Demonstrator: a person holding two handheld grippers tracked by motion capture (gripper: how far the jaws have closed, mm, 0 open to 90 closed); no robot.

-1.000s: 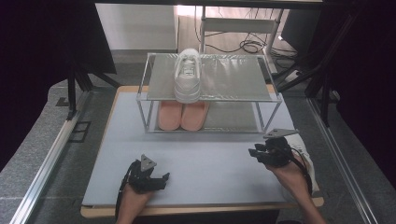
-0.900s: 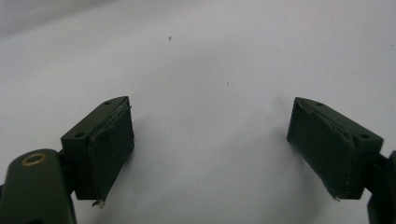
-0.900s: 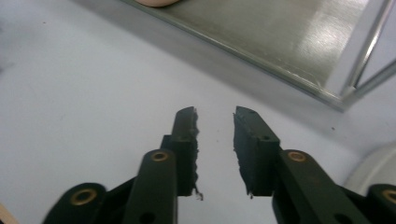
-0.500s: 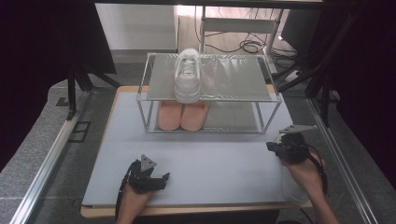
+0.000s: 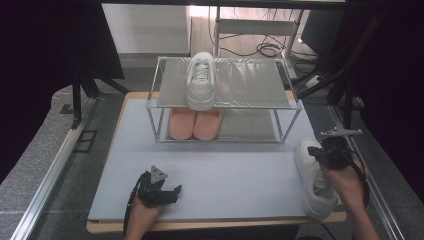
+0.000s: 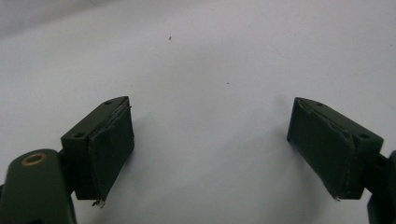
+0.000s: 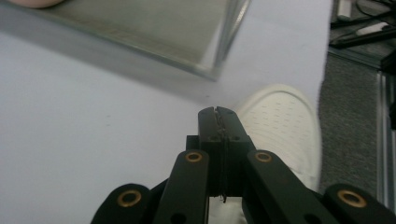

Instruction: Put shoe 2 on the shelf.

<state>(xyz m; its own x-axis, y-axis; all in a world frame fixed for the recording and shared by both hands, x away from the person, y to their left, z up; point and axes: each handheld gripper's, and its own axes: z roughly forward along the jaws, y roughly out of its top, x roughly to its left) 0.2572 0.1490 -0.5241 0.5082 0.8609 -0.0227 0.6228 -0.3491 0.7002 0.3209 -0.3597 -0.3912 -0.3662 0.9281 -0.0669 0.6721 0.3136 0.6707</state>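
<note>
One white sneaker (image 5: pixel 313 177) lies at the table's (image 5: pixel 240 175) near right edge under your right gripper (image 5: pixel 326 155), whose jaws are together; light and soft, so pinch its collar. Left gripper (image 5: pixel 170 192) gapes idle.

A white sneaker (image 5: pixel 315 180) is lying at the table's right front edge (toe pointing toward the rack), sitting upright on its sole.

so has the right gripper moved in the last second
Yes. In the high view the right gripper has shifted right and slightly nearer, away from the rack, to the white shoe at the table's right edge.
</note>
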